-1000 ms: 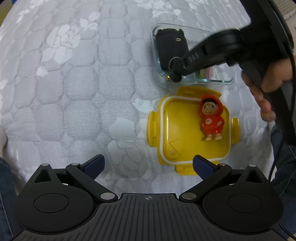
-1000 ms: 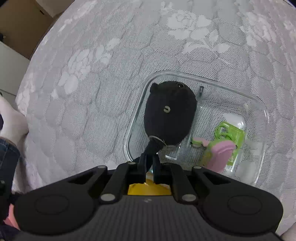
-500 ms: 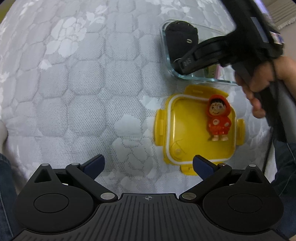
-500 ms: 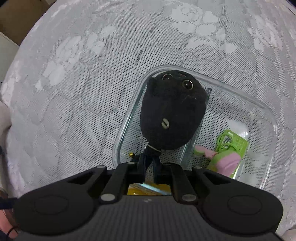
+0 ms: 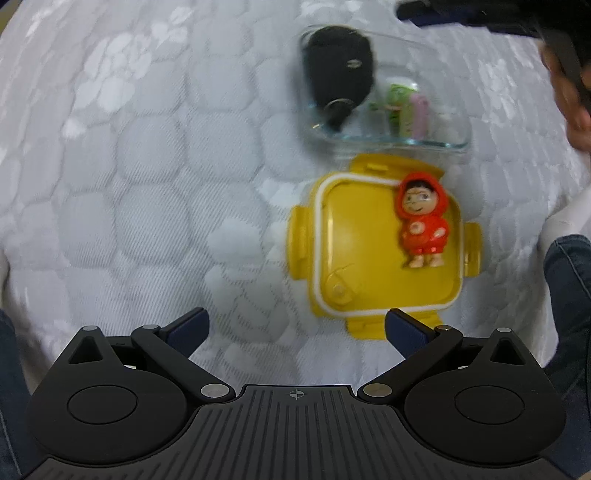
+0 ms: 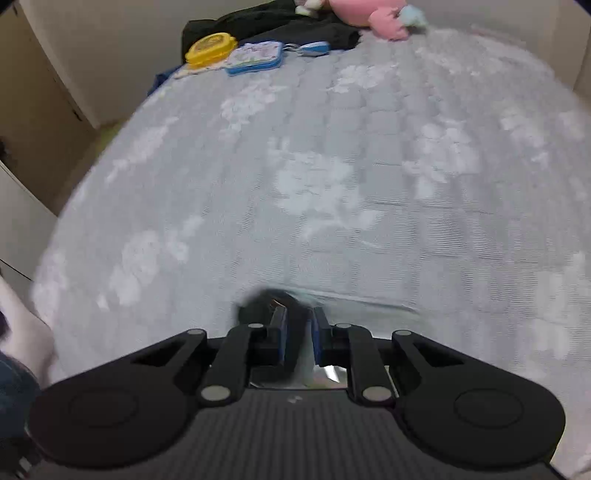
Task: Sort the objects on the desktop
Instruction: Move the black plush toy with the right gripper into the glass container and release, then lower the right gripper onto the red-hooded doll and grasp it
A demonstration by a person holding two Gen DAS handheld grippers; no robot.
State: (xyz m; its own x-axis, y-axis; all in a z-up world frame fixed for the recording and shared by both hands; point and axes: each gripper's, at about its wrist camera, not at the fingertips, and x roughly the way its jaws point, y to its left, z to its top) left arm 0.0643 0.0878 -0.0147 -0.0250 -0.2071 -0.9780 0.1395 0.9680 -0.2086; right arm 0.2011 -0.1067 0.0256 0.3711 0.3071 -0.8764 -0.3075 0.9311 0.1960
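In the left wrist view a black plush toy (image 5: pixel 340 74) lies in a clear glass container (image 5: pixel 454 144), beside a green and pink item (image 5: pixel 406 110). Just in front of the container sits a yellow box (image 5: pixel 354 240) with a red hooded figure (image 5: pixel 423 225) lying in it. My left gripper (image 5: pixel 295 325) hovers open over the cover, near the yellow box's front edge, with nothing between its fingers. My right gripper (image 6: pixel 299 321) is above the container, its jaws opening a narrow gap with nothing pinched. The black plush (image 6: pixel 258 306) shows blurred behind the fingertips.
A quilted white flowered cover (image 6: pixel 314 184) spreads everywhere. At its far end lie a round yellow container (image 6: pixel 210 48), a blue-rimmed case (image 6: pixel 255 57), dark clothing (image 6: pixel 295 26) and a pink plush (image 6: pixel 369 14). A hand (image 5: pixel 576 122) is at the right edge.
My right gripper let go of the plush's loop, rose and tilted up away from the glass container. The plush stays in the container. The left gripper has hardly moved.
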